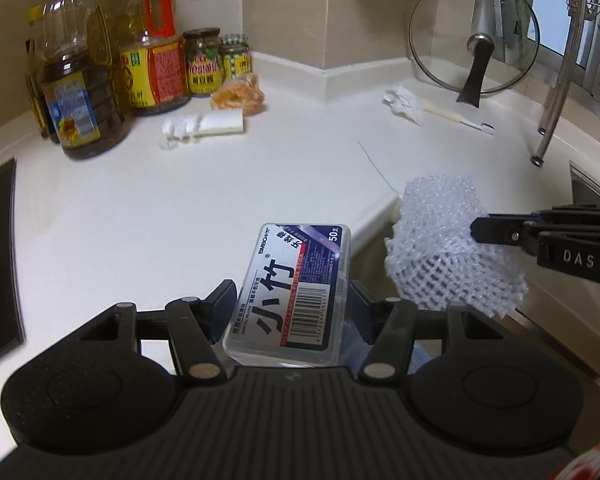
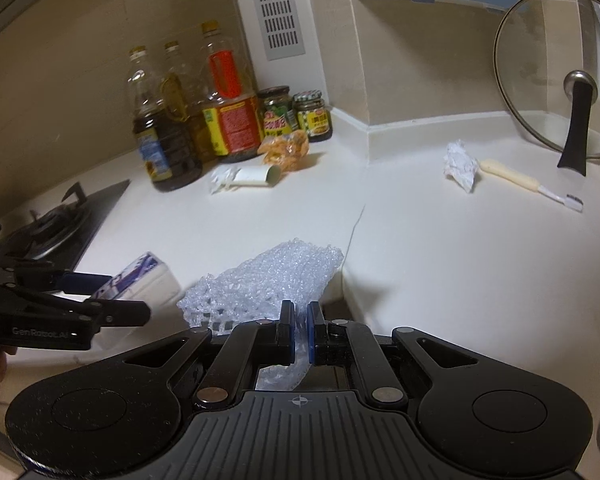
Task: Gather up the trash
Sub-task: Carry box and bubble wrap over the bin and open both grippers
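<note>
Right now I am clamping the floss box (image 1: 290,292) between the fingers of my left gripper (image 1: 292,300), jaws spread to the box's width. My right gripper (image 2: 299,330) is pinching the white foam net (image 2: 268,280), jaws nearly closed on it; the net's lower end is hiding behind the fingers. Both are hanging over the front edge of the white counter (image 1: 180,200). Farther back, a paper roll (image 1: 204,124), an orange wrapper (image 1: 238,96) and a crumpled tissue (image 2: 460,164) are lying near the oil bottles (image 1: 80,92).
</note>
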Tool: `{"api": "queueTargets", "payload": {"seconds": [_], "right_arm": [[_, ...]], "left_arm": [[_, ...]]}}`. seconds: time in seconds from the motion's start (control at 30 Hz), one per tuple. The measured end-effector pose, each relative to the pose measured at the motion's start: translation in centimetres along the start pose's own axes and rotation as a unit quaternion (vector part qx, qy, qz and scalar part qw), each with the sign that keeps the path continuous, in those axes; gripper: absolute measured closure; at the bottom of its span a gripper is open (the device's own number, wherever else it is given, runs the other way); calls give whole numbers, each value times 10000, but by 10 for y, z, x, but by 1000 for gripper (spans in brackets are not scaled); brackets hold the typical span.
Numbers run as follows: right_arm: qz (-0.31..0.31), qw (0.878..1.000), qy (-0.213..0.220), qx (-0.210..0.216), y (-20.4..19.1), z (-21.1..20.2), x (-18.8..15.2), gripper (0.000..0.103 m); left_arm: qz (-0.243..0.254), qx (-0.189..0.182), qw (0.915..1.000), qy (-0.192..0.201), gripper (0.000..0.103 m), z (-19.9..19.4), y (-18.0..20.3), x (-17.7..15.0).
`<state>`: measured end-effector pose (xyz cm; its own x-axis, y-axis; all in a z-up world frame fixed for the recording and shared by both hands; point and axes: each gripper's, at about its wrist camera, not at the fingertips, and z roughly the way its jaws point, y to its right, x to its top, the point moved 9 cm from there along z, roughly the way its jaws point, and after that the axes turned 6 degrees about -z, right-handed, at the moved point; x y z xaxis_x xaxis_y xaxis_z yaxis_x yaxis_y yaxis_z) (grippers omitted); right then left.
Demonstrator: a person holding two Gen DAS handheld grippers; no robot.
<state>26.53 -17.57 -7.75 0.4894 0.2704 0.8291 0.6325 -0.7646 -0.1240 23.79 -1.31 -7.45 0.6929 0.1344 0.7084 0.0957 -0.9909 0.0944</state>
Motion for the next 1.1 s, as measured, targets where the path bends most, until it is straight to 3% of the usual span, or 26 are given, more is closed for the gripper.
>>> {"api": "queueTargets", "payload": {"seconds": [0.37, 1.1], "right_arm": [[-182, 9989, -428, -71, -10, -11, -60, 97], [-85, 9912, -1304, -212, 1, 39, -152, 97]], "left_arm": [[-90, -130, 9993, -329, 46, 5, 25, -54], [-314, 0, 9888, -1462, 46, 72, 22, -133]]}}
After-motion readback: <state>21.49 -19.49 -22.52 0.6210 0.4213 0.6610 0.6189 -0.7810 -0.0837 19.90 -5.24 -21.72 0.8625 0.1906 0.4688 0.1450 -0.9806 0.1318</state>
